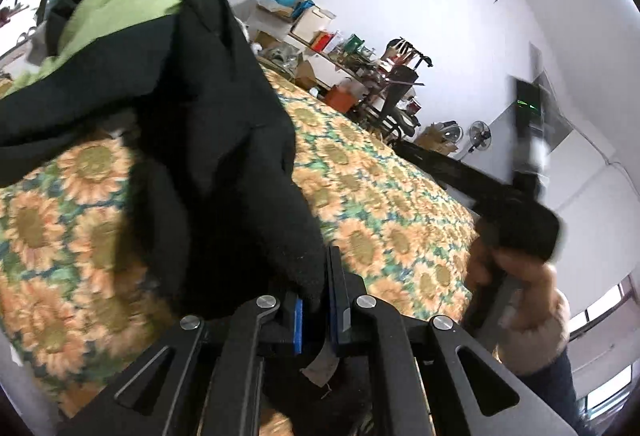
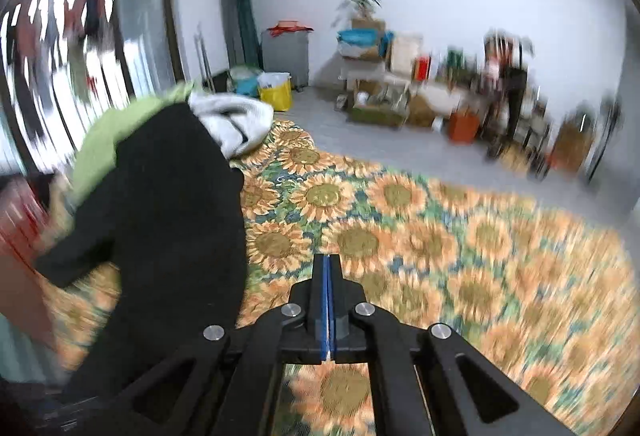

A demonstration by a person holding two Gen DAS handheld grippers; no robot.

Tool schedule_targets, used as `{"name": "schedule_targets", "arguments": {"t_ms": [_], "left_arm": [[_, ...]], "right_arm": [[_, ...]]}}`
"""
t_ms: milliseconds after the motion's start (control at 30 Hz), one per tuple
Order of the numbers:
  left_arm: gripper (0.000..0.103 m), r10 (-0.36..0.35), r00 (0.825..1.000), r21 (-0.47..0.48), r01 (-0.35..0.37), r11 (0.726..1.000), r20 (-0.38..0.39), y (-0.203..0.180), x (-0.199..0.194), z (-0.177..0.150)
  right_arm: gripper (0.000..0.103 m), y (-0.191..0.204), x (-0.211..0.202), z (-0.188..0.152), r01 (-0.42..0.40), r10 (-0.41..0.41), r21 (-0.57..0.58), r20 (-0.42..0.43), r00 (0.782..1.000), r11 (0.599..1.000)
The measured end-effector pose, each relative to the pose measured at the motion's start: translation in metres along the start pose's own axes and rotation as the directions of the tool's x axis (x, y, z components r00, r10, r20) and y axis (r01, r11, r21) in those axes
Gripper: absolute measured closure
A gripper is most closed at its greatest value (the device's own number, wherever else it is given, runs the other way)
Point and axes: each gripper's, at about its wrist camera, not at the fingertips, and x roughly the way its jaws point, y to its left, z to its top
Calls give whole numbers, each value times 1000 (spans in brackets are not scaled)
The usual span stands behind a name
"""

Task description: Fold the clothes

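The left gripper [image 1: 318, 306] pinches an edge of a black garment [image 1: 208, 123] between its blue-padded fingers, the cloth draped over a sunflower-patterned bedspread [image 1: 380, 203]. The right gripper [image 2: 327, 276] (its view is motion-blurred) hangs above the bedspread with fingers pressed together, empty. A green garment [image 2: 104, 139] and a white one [image 2: 236, 123] lie heaped behind the black one.

A home bedroom; sunflower bedspread [image 2: 400, 228], piled clothes [image 2: 160, 163], cluttered shelves [image 2: 400, 75] along the wall.
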Motion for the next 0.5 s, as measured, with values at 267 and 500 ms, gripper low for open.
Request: {"name": "schedule_targets", "arguments": {"t_ms": [267, 500], "left_arm": [[32, 176, 984, -102, -174, 979, 13, 33, -23, 0], [32, 330, 942, -201, -312, 929, 63, 75, -63, -4]], "right_arm": [[30, 24, 20, -29, -234, 238, 46, -121, 964, 971], [42, 84, 78, -42, -278, 279, 39, -242, 929, 960]]}}
